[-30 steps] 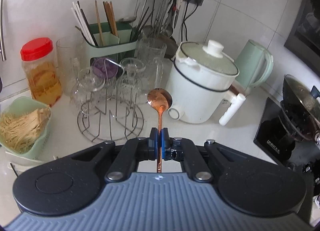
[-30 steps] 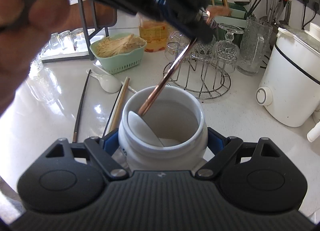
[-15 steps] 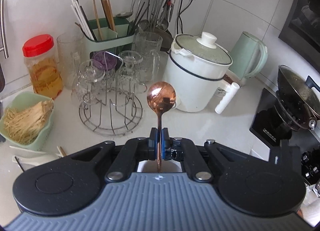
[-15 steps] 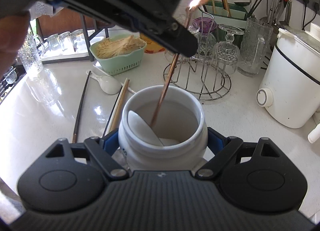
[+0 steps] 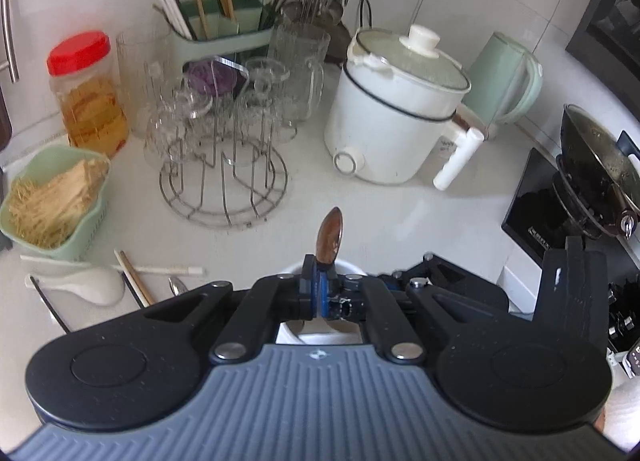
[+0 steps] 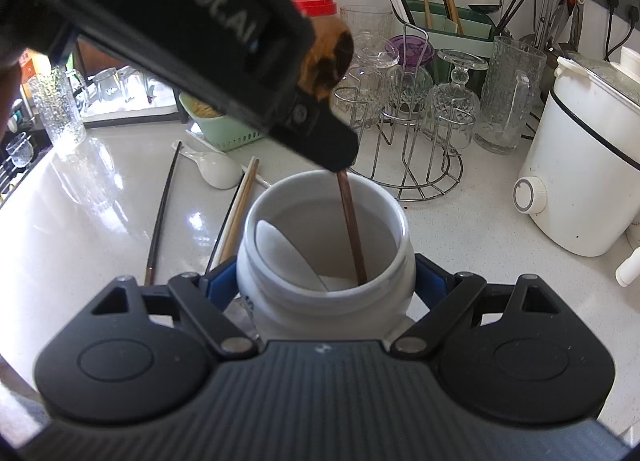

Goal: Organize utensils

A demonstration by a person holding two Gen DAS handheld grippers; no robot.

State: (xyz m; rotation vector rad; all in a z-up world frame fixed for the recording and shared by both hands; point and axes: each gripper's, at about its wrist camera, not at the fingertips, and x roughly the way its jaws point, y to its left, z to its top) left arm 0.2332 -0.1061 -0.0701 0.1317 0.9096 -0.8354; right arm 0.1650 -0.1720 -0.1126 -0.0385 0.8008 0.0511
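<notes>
White countertop runs across both views, cluttered at twelve o'clock with a glass rack [image 6: 404, 133] and a cooker [image 5: 396, 113]. Since a second ago the left gripper [image 5: 320, 293] has come down over the jar [image 6: 324, 245], and its copper spoon [image 6: 352, 229], pinched tight, now stands handle-down inside beside a white spoon [image 6: 288, 253]. The right gripper [image 6: 324, 285] clamps the jar. Release looks next; chopsticks [image 6: 236, 217] wait at ten o'clock.

Your left gripper [image 5: 320, 289] clamps a copper spoon [image 5: 330, 235], bowl up, over a white jar [image 5: 320, 337] partly hidden beneath it. Near the counter's [image 5: 380, 221] left edge lie a white ladle spoon [image 5: 90, 288] and chopsticks [image 5: 134, 277].
</notes>
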